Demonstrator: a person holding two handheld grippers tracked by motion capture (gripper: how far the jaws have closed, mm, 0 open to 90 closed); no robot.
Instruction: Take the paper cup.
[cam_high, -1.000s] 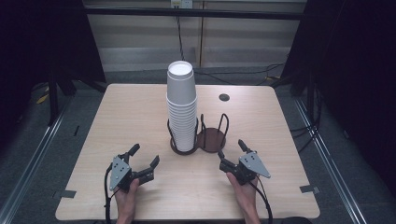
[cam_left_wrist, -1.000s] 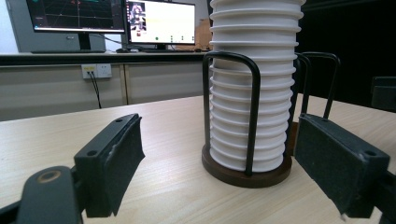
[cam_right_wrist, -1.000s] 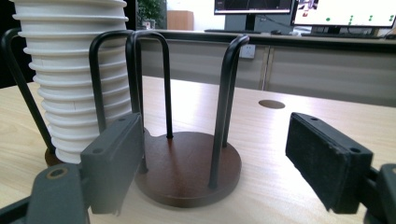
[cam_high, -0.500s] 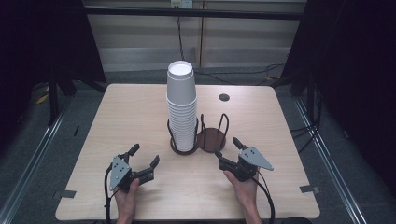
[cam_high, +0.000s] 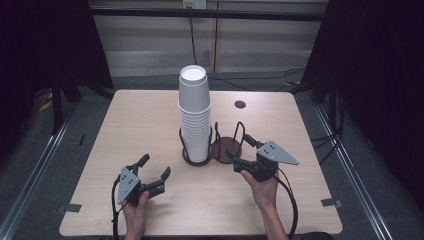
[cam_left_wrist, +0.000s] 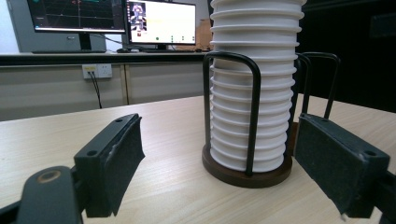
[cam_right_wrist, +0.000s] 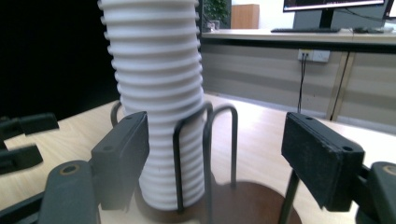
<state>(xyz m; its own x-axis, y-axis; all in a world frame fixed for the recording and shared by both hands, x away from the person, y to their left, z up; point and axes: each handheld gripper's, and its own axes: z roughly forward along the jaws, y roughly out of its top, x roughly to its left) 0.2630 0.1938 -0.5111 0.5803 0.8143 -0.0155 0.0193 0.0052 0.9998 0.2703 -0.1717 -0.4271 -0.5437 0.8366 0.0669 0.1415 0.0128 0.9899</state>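
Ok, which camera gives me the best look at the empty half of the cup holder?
The high view: the empty ring shows whole beside the cup stack. The right gripper view shows its base close but blurred; the left gripper view only its wire loops behind the stack.

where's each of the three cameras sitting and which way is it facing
High view: above the person's side, facing forward and down on the table; both forearms, left gripper and right gripper show.
Left gripper view: rides low on the left gripper, facing the cup stack; its open jaws show.
Right gripper view: rides the right gripper, facing the holder.
All share the stack.
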